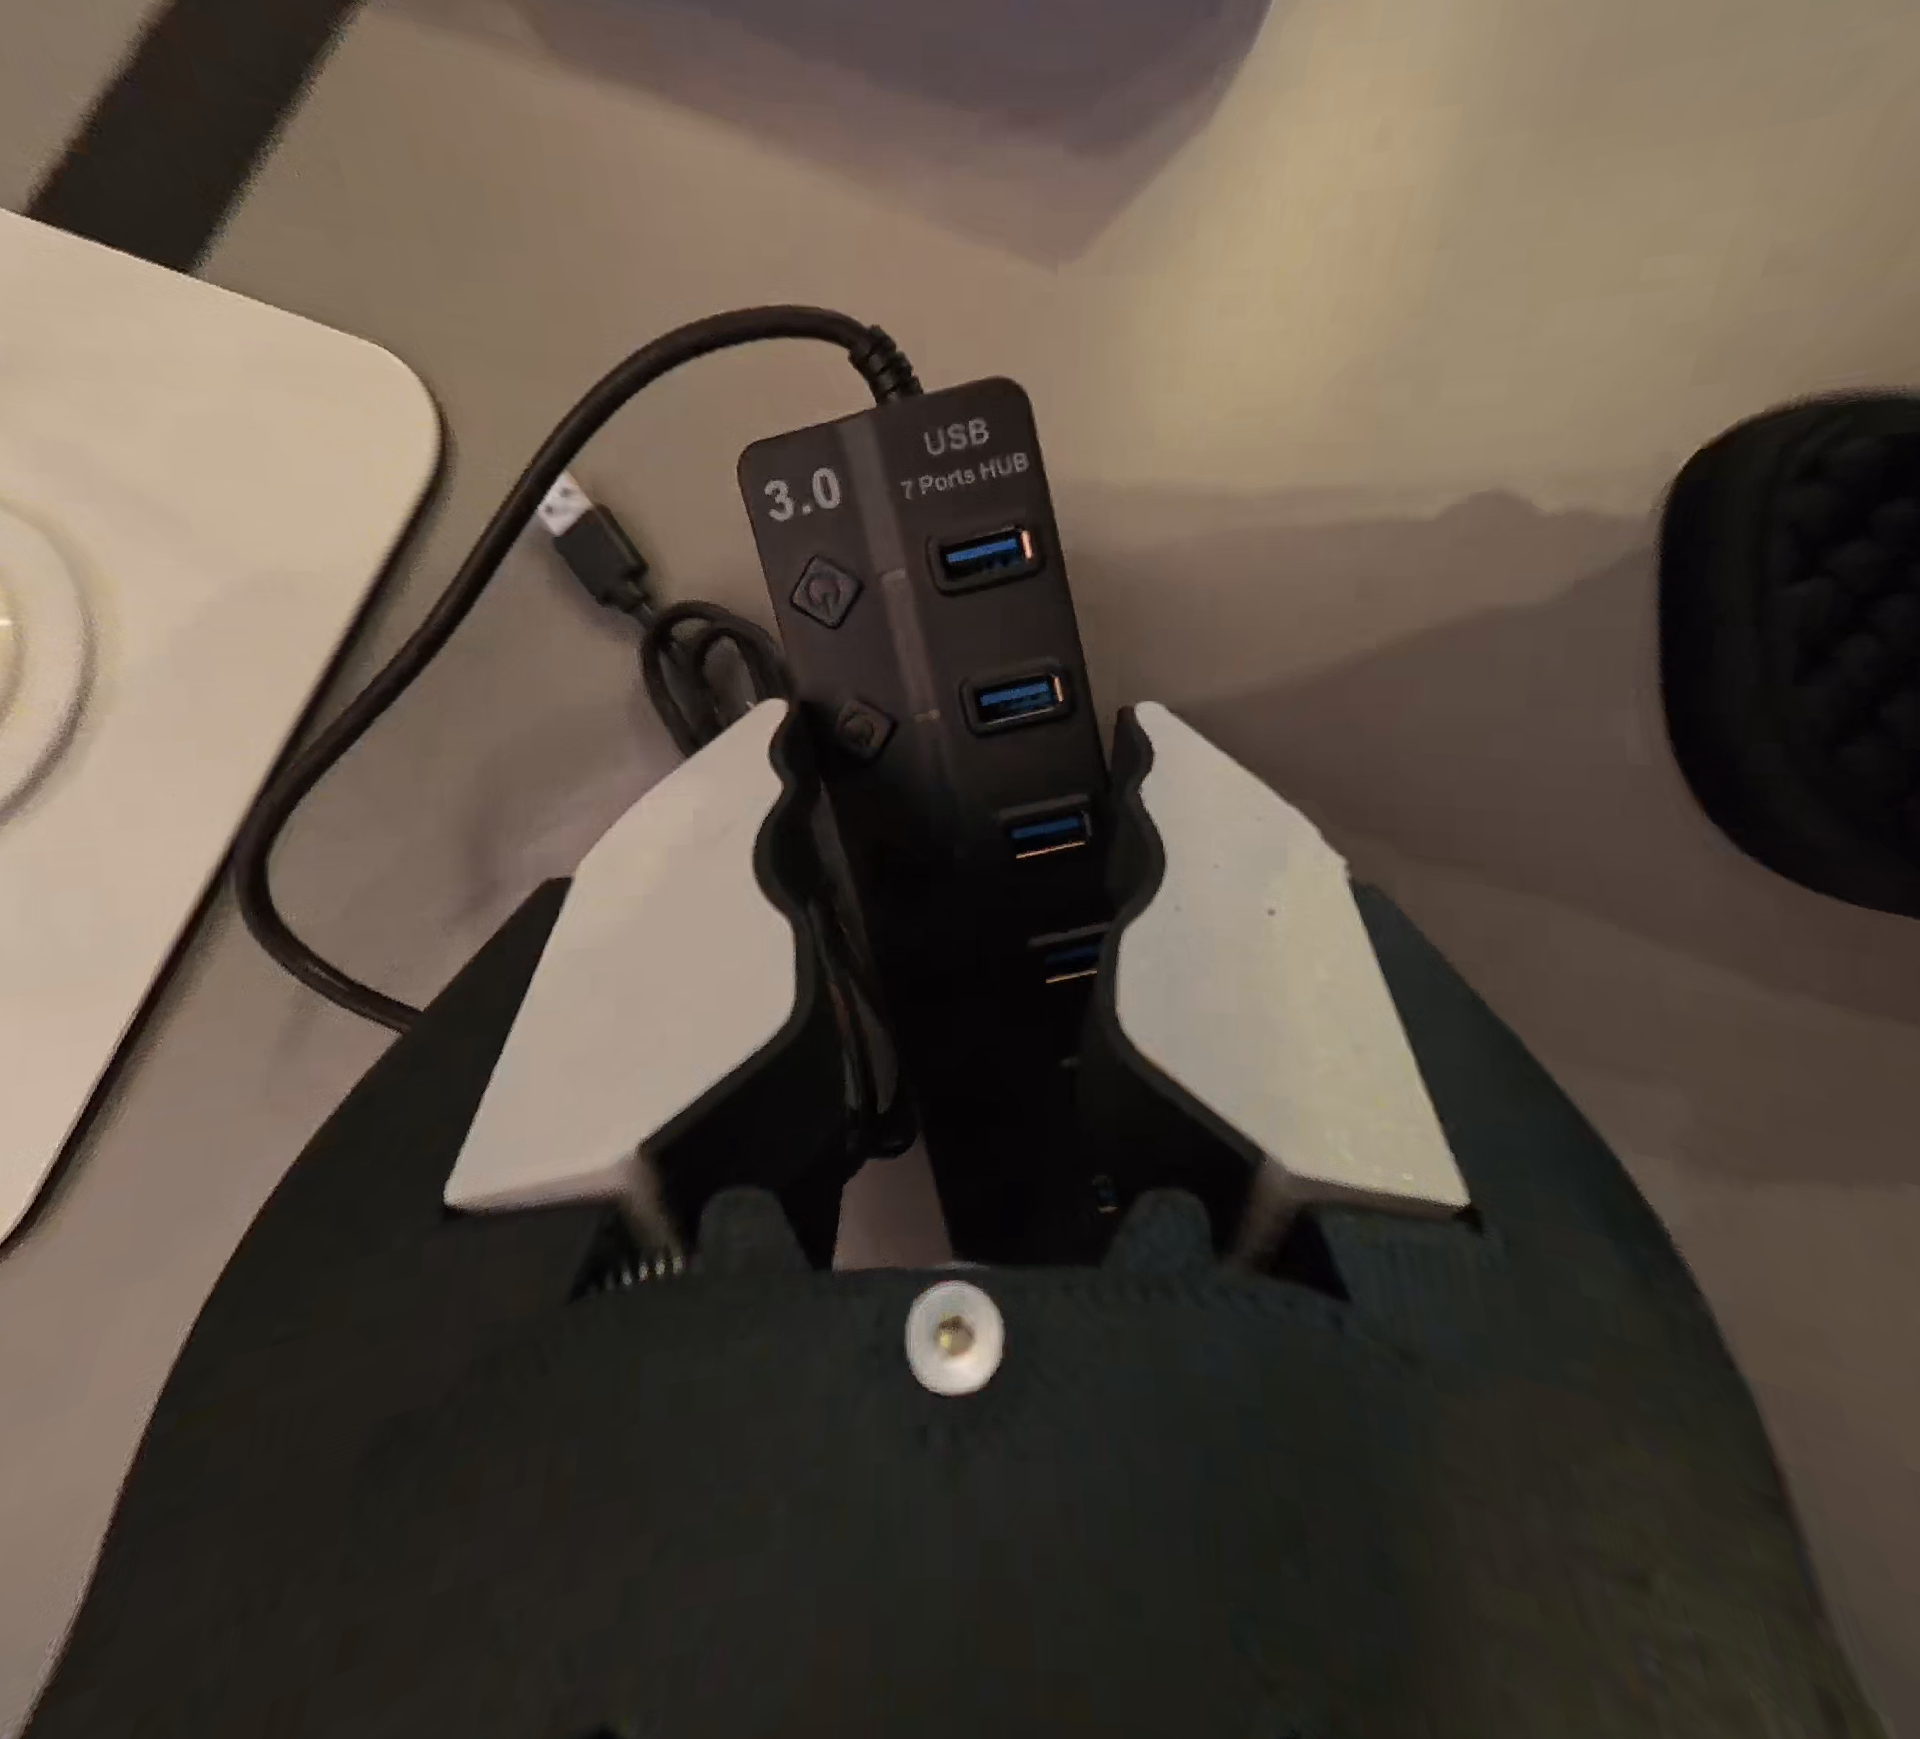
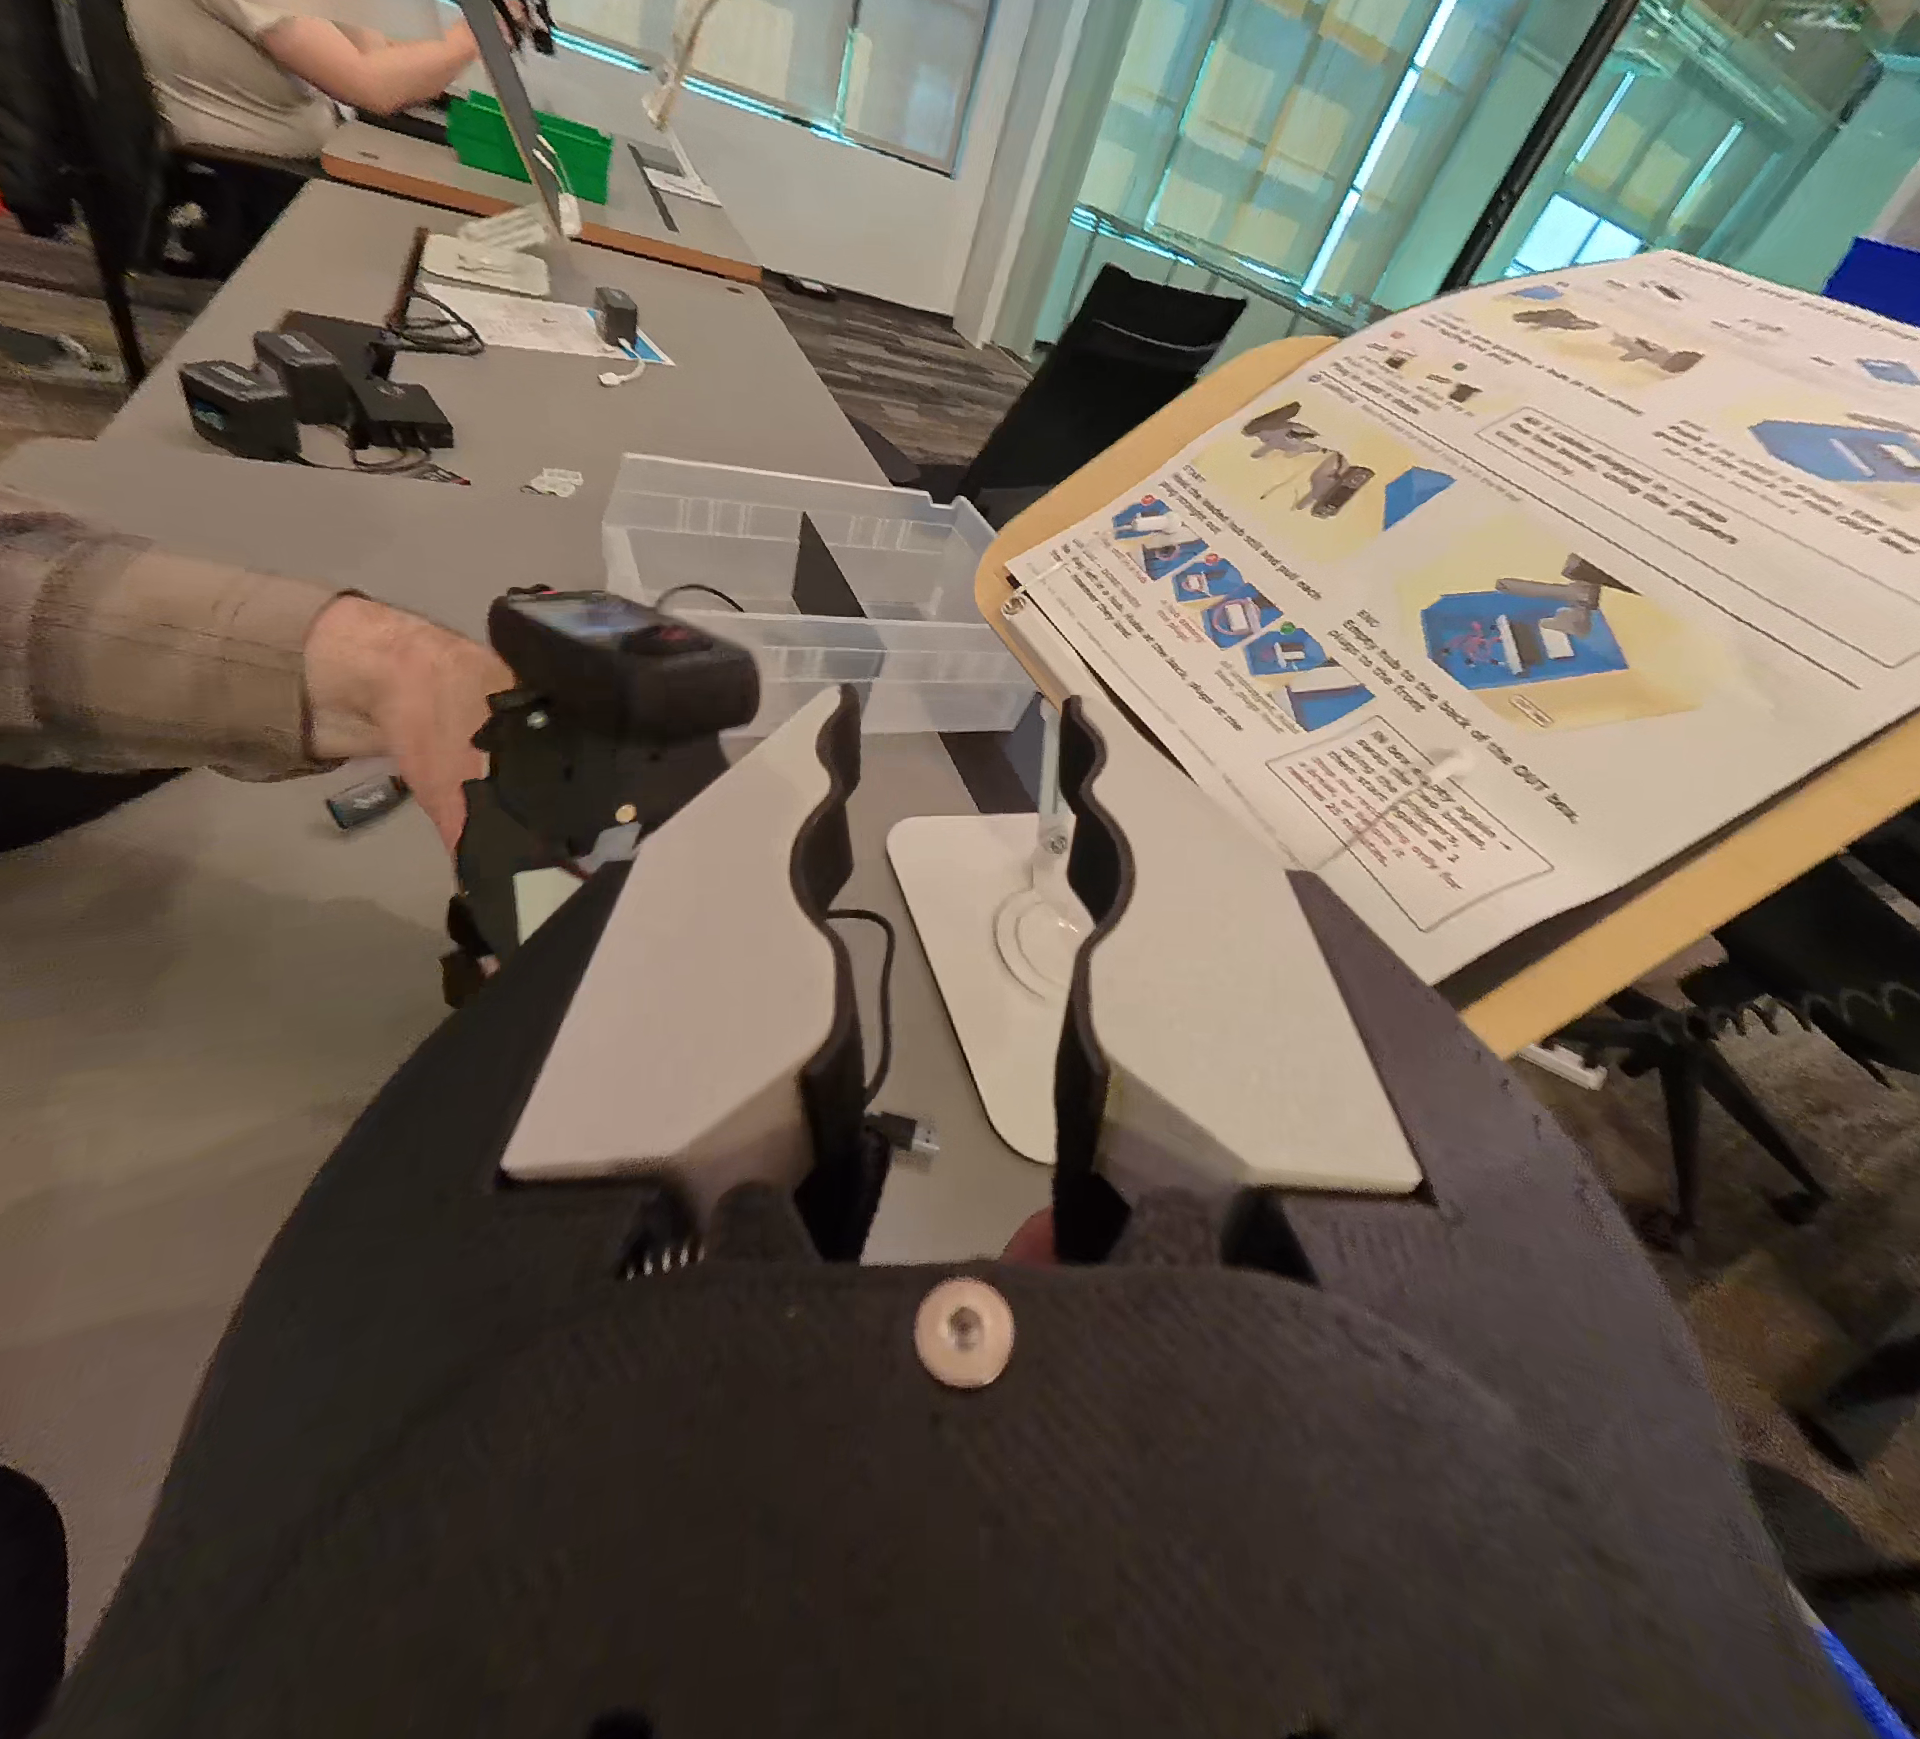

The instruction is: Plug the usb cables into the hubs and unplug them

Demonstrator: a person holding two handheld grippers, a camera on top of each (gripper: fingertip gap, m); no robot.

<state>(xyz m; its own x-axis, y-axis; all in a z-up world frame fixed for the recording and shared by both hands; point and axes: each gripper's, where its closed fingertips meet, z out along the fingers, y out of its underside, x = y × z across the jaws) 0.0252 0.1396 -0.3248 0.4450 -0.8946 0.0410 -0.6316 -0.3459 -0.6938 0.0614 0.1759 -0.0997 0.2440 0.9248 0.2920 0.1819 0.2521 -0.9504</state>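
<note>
Only my left wrist view shows the hub [image 1: 935, 650]: my left claw [image 1: 956, 733] is clenched on the black bar, its long axis running away along the fingers, cable end far, ports facing up-right. Its plug [image 1: 592, 546] lies left on the bench [image 1: 1351, 442]. My right claw [image 2: 961, 733] hangs released, grasping nothing.

The left wrist view is dim and warm, with soft overlapping shadows on the surface [image 1: 1351, 463] and motion blur toward its edges, while the right wrist view is brighter, seemingly daylit from windows [image 2: 1299, 79] at upper right, with fisheye bending.
</note>
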